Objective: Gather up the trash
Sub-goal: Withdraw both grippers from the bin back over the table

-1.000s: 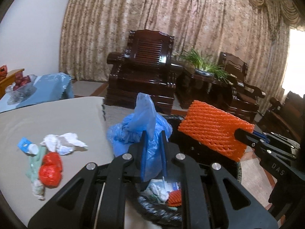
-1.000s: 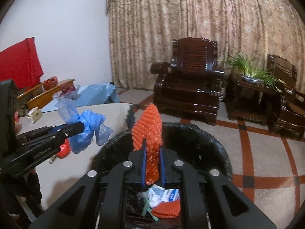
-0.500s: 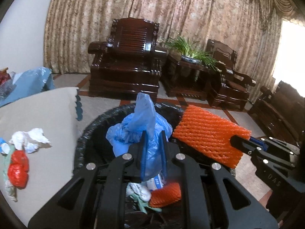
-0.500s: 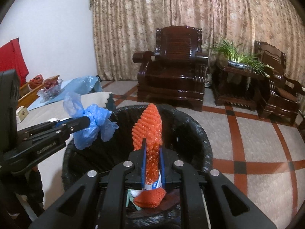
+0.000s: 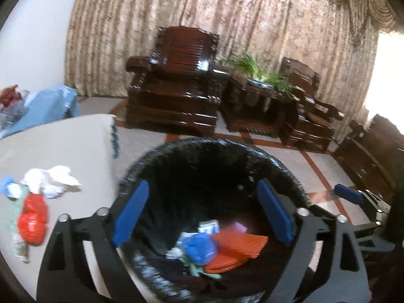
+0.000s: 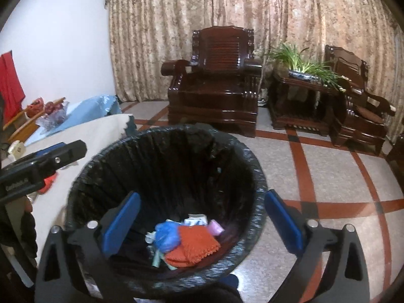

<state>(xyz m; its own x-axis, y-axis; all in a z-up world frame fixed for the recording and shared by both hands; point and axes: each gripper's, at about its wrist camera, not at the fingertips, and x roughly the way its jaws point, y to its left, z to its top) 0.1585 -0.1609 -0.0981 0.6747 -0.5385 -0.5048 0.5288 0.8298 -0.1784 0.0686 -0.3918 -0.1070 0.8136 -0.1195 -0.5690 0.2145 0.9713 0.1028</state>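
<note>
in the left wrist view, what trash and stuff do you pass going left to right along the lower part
red mesh bag on the beige table → white crumpled tissue → blue plastic bag inside the black bin → orange foam net in the bin → right tongs at the far right edge

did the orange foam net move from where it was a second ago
Yes. The orange foam net has dropped from the right gripper, whose jaws have just been opening, to the bottom of the black bin.

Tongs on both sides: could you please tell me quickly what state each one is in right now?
Left tongs: open, just released, empty, over the bin.
Right tongs: open, just released, empty, over the same bin.
</note>
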